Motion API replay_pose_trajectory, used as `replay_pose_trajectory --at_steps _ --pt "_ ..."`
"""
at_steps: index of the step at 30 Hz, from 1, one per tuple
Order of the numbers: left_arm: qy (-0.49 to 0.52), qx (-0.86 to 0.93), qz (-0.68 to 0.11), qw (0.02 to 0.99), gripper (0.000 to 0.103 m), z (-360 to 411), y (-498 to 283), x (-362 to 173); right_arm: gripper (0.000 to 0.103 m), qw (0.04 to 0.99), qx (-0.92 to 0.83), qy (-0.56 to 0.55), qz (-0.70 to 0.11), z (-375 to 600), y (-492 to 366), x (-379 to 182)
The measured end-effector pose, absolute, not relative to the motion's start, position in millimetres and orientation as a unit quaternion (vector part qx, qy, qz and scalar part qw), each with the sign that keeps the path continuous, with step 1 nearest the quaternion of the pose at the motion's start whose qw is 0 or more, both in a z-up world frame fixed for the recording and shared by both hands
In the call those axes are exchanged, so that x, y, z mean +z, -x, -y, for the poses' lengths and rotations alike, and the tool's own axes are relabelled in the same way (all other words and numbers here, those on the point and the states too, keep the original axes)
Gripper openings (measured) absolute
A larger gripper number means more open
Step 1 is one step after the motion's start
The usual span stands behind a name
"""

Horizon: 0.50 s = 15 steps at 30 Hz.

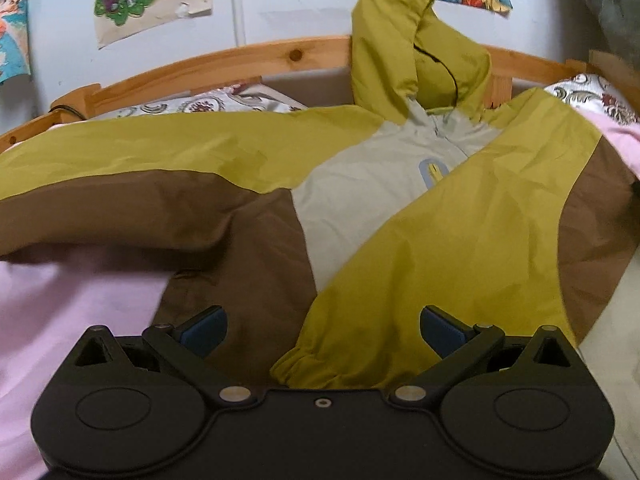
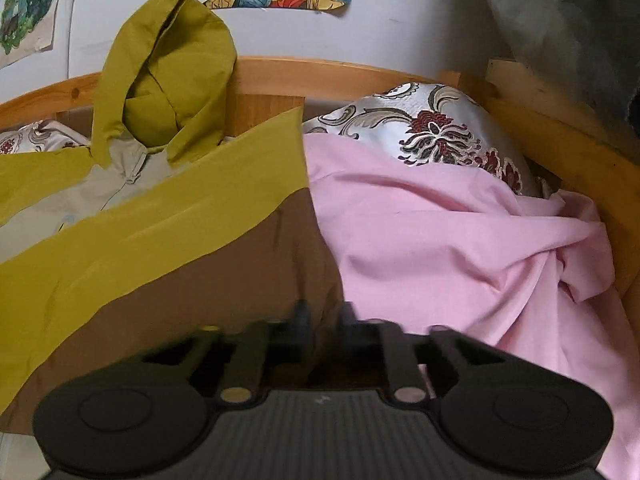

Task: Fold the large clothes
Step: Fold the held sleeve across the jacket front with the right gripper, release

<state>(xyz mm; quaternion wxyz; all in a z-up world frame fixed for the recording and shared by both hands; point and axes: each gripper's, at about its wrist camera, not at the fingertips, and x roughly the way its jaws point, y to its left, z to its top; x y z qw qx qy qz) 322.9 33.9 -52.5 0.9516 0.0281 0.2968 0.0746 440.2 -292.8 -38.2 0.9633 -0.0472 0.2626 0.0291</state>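
Jacket: soft, slick shell, we're rating it light; taking cuff/hem. Left gripper fingers gaping, right gripper fingers closed, empty.

Right gripper fingertips motion-blurred, whether they pinch the jacket under them unclear; jacket's left sleeve runs off frame left of left gripper, its hem hidden behind gripper body.

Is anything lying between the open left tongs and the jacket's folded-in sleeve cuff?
Nothing visible. The left tongs stand open directly over the mustard elastic cuff of the mustard, brown and beige hooded jacket, with only jacket fabric between the pads.
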Motion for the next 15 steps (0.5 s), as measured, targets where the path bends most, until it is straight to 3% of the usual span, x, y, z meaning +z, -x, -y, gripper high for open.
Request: replay_pose_trajectory --at_steps 7,11,12,13,15 --pt "-0.042 0.077 -0.331 0.940 0.102 -33 -336 -70 0.002 0.967 0.002 0.071 -0.245 299 -440 -44" --pt "-0.031 0.077 -0.315 0.945 0.102 -46 -318 -53 0.006 0.968 -0.012 0.087 -0.234 288 -438 -50" --pt "-0.028 0.079 -0.310 0.947 0.102 -52 -312 -46 0.013 0.969 -0.011 0.082 -0.233 288 -433 -49" --pt "-0.024 0.081 -0.302 0.949 0.102 -61 -302 -36 0.031 0.970 -0.006 0.072 -0.234 288 -428 -46" --pt "-0.022 0.106 -0.286 0.952 0.102 -77 -286 -18 0.052 0.972 0.007 0.051 -0.228 286 -409 -38"
